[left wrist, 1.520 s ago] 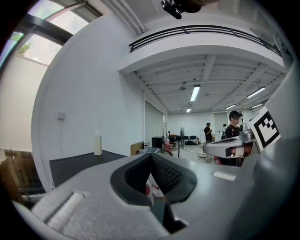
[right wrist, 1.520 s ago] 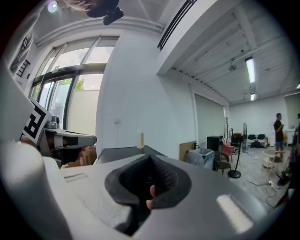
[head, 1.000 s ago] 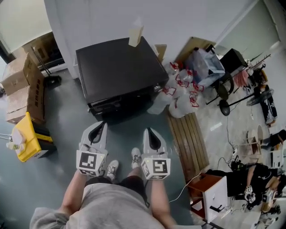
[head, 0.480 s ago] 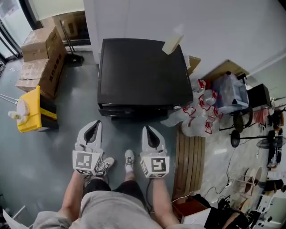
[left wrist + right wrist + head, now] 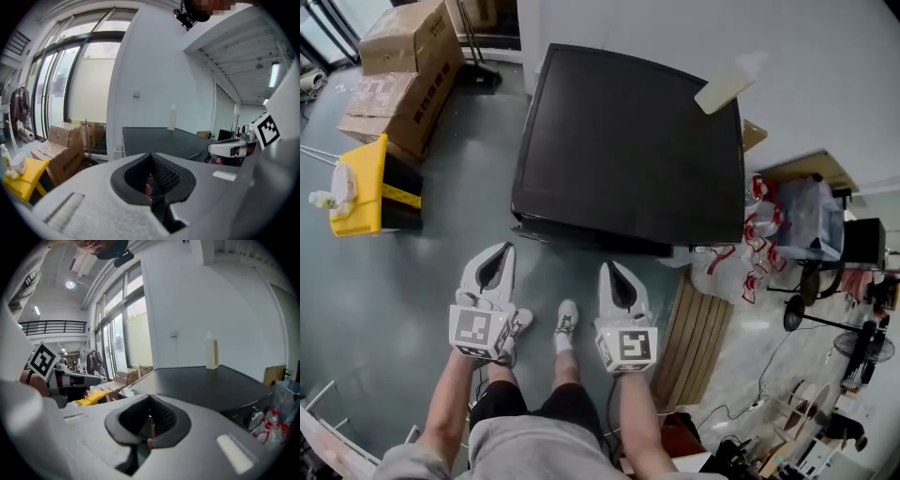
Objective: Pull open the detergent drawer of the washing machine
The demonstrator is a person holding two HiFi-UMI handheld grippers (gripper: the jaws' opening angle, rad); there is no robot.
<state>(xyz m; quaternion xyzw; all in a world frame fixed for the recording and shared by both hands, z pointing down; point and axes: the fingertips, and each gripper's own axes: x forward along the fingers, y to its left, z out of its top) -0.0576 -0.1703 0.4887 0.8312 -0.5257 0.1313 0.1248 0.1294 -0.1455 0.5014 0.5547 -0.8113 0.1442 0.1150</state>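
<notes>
A black-topped washing machine (image 5: 628,150) stands against the white wall, seen from above in the head view; its front panel (image 5: 581,236) is a thin dark strip and the detergent drawer cannot be made out. A pale bottle (image 5: 724,89) stands on its far right corner. My left gripper (image 5: 502,253) and right gripper (image 5: 607,271) hover shut and empty in front of the machine, a short way from its front edge. In the left gripper view the machine top (image 5: 159,138) lies ahead; the right gripper view shows it (image 5: 206,383) with the bottle (image 5: 212,352).
Cardboard boxes (image 5: 408,66) and a yellow container (image 5: 361,183) sit to the left of the machine. Plastic bags with red print (image 5: 759,253) and a wooden slat pallet (image 5: 698,323) lie to its right. The person's feet (image 5: 565,323) stand on the grey floor between the grippers.
The view has swung and closed in on the machine, which now looms larger and nearer. Both grippers have come down and forward toward its front, still shut.
</notes>
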